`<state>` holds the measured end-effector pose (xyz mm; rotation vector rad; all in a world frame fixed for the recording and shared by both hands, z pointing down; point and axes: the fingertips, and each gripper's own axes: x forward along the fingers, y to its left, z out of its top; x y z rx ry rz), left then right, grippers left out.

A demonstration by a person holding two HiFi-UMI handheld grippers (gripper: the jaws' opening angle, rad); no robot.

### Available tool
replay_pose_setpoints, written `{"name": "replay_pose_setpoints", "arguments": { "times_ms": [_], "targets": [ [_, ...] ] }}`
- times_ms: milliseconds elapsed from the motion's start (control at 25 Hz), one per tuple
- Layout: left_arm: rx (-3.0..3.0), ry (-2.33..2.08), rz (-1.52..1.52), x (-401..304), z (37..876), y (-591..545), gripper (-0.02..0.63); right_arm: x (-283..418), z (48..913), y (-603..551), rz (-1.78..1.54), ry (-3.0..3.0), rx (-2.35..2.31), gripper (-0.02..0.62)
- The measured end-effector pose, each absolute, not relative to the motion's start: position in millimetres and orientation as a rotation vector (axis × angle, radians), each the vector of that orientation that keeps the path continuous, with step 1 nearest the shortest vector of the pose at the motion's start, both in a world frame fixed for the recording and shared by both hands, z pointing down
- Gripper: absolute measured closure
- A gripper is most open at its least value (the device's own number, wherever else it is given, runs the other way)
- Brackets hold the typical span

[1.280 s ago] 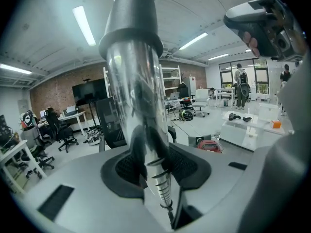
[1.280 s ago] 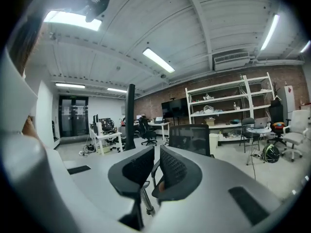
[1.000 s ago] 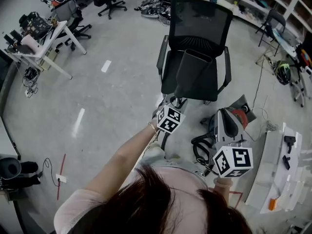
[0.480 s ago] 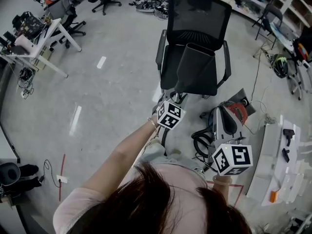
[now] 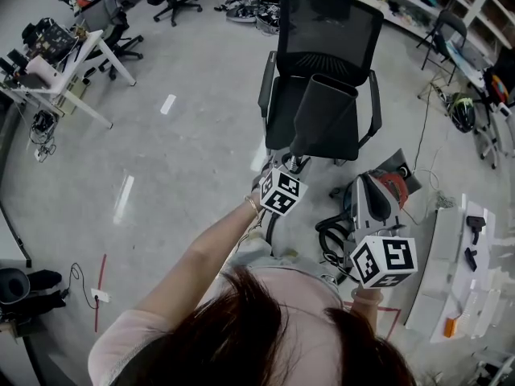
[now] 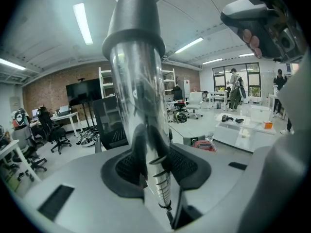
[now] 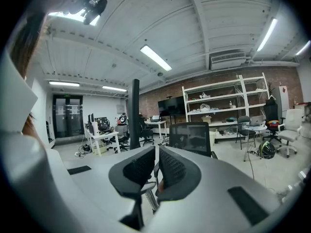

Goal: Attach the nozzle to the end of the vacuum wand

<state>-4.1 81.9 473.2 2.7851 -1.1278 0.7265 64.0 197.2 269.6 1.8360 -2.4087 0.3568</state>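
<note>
- The left gripper was clamped on a shiny tube, with its dark ribbed pads pressed against either side. I took this tube for the vacuum wand.
- Straight out from those jaws the tube rose to a dark collar. In the head view the collar widened into the black flared nozzle, which sat on the tube's far end, just beyond the gripper's tips.
- The right gripper had its jaws barely apart, with a thin slit between the pads and nothing gripped in it. It hung well apart from the nozzle, nearer the person and to the left gripper's right.
- Under the right gripper the grey and red vacuum cleaner body lay on the floor. Its black hose was coiled beside it, in the space between the two grippers.
- Past the nozzle, farther out from both grippers, stood a black office chair.
- Step in hand, as I judged it: the nozzle looked already slipped onto the wand's end, so the joining was at or near its finish. No view showed whether the collar was pushed fully home.
- The next move would call for the left gripper to hold the tube steady. The right would open, take the nozzle near the collar and press it along the tube's line, without tilting it.
</note>
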Motion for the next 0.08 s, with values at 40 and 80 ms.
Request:
{"name": "replay_pose_setpoints", "arguments": {
  "times_ms": [40, 80],
  "targets": [
    [2.786, -1.127, 0.726, -4.6, 473.0, 83.3, 0.456, 63.0, 269.1, 197.5, 0.355, -2.411, 1.833, 0.549],
    [2.786, -1.126, 0.725, -5.1, 472.8, 84.6, 0.456, 62.0, 268.6, 197.8, 0.354, -2.413, 1.830, 0.549]
  ]
}}
